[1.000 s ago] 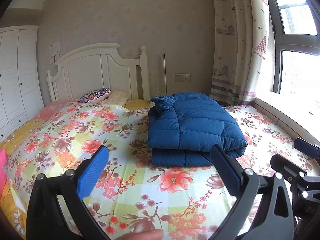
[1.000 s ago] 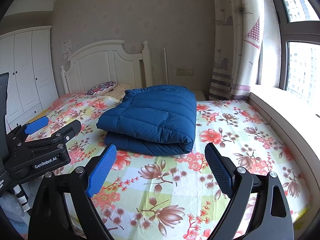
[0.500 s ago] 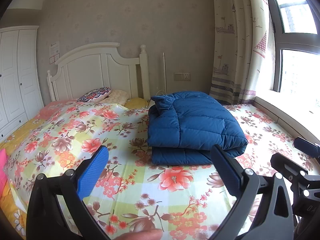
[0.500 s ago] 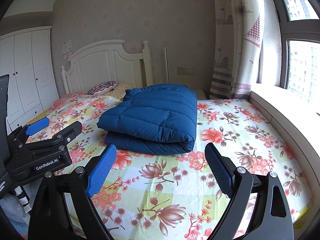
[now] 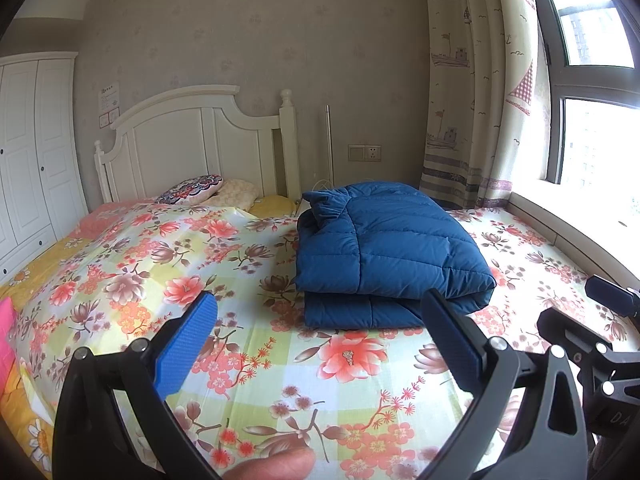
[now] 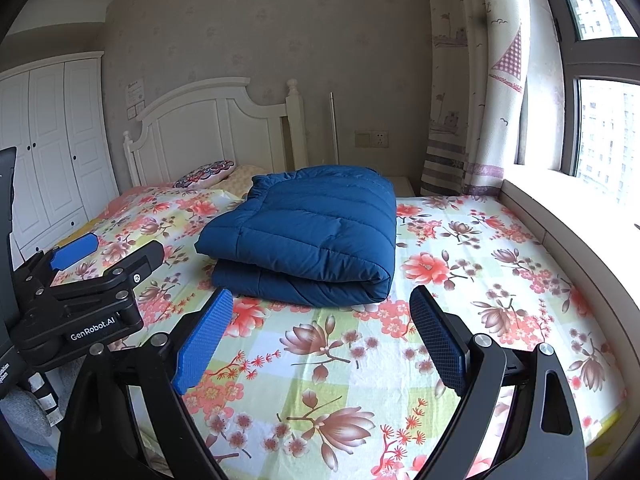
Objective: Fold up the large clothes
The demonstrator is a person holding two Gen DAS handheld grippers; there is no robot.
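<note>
So I've got the blue puffer jacket (image 5: 384,248) folded into a thick square bundle, sitting on the floral bedspread (image 5: 168,264) roughly mid-bed, a bit toward the window edge and closer to the headboard (image 5: 200,136) than to the foot. My left gripper (image 5: 320,340) is hovering over the foot end with its jaws spread wide, nothing in them, the jacket just ahead and not touching. Right gripper (image 6: 322,332) is the same deal: wide open, empty, hanging above the bedspread just short of the bundle's rolled front edge. From the right wrist view I can see the left one off to the side, near the wardrobe (image 6: 52,140) edge of the bed. Pillows (image 5: 192,189) are tucked against the headboard.
</note>
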